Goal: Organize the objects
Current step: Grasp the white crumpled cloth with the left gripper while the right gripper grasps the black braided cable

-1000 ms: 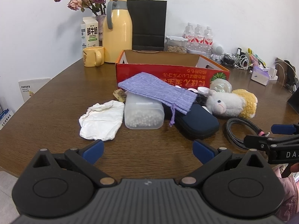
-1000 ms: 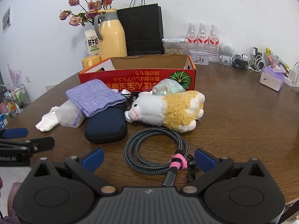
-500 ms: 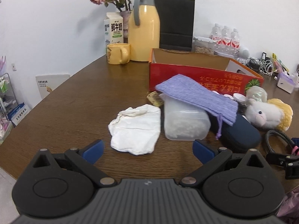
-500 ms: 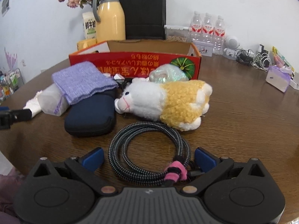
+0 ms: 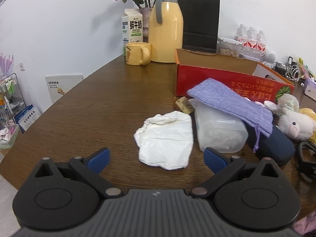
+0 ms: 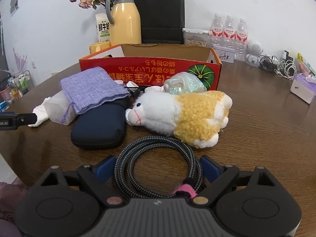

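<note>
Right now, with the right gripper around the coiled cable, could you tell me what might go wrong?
1. The right gripper is closing on the black braided cable coil; only one side of the loop may be caught, so it could uncoil.
2. The white and yellow plush sheep touches the coil's far edge and may get dragged.

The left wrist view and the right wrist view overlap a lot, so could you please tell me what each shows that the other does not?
Only the left wrist view shows the yellowish speckled block beside the clear plastic container. Only the right wrist view shows the whole coiled braided cable between the closing right claw pads. Both show the red cardboard box, purple knit pouch and plush sheep.
</note>
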